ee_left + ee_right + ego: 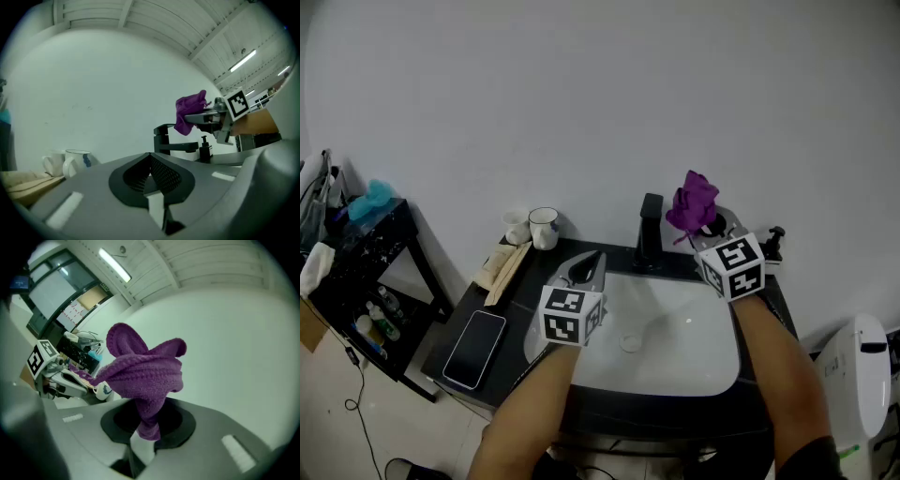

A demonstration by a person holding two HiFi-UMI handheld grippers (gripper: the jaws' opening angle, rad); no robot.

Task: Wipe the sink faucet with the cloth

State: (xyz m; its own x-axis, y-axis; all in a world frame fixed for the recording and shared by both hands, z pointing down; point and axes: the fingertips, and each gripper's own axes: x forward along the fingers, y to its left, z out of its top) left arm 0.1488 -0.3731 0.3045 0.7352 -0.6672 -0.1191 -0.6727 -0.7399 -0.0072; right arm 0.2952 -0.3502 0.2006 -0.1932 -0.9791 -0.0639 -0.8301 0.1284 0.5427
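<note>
Over white sink (703, 361), far right: right gripper (703, 230) jaws clamped on bunched purple knitted cloth (692, 199), beside black angular faucet (650, 230); left gripper (586, 269) jaws closed, empty.

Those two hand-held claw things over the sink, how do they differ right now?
The right gripper is shut on the purple cloth; the left gripper is shut on nothing. The right gripper is raised beside the black faucet; the left gripper sits lower, over the left side of the sink. Both have their jaws closed.
</note>
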